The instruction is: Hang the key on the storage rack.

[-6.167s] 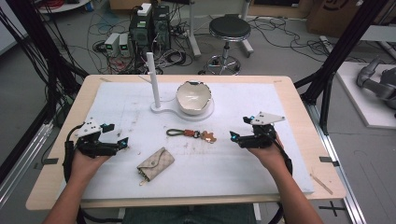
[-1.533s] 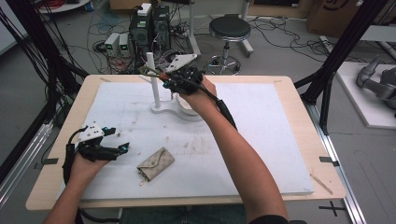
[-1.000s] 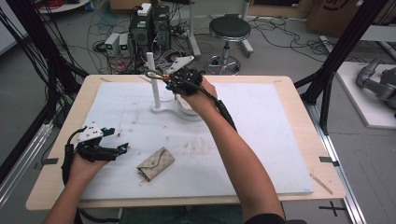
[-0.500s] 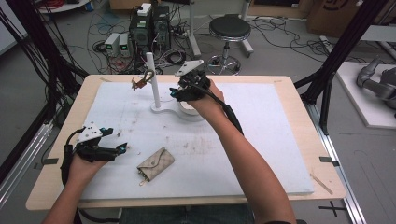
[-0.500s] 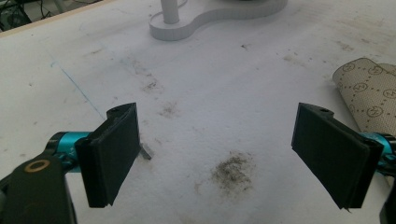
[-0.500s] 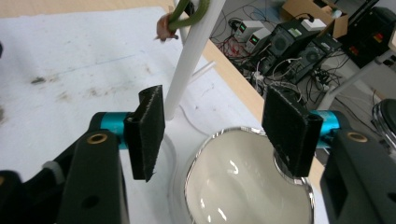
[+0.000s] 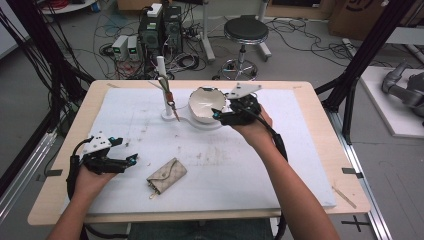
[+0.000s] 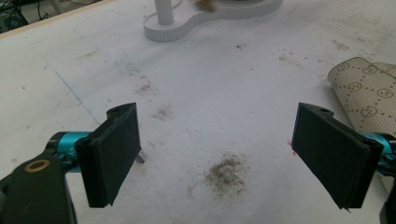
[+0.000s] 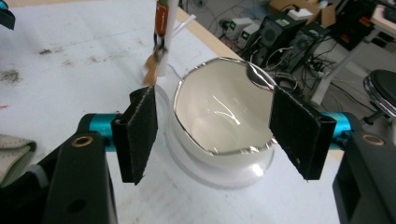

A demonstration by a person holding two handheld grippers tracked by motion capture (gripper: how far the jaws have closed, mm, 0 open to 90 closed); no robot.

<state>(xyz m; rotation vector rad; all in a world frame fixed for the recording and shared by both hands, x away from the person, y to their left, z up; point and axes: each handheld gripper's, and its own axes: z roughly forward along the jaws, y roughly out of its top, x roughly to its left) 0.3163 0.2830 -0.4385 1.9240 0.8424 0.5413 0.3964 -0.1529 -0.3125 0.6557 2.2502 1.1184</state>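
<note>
A slim leather keychain (image 7: 171, 100) with a metal clip hangs on the white peg stand (image 7: 163, 82), just left of the right gripper (image 7: 223, 111), whose jaws, just opening, are released beside a glossy bowl (image 9: 219, 112). The left gripper (image 8: 217, 156) is open over the stained surface (image 8: 224, 88); its view shows a patterned pouch (image 8: 369, 95).

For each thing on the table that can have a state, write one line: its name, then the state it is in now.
Key strap: hanging from the white post, off the table.
Bowl: upright on its stand, empty.
Wallet: lying flat, closed.
Right gripper: jaws just been opening, nothing between them, beside the bowl.
Left gripper: open, empty, over the mat.
</note>
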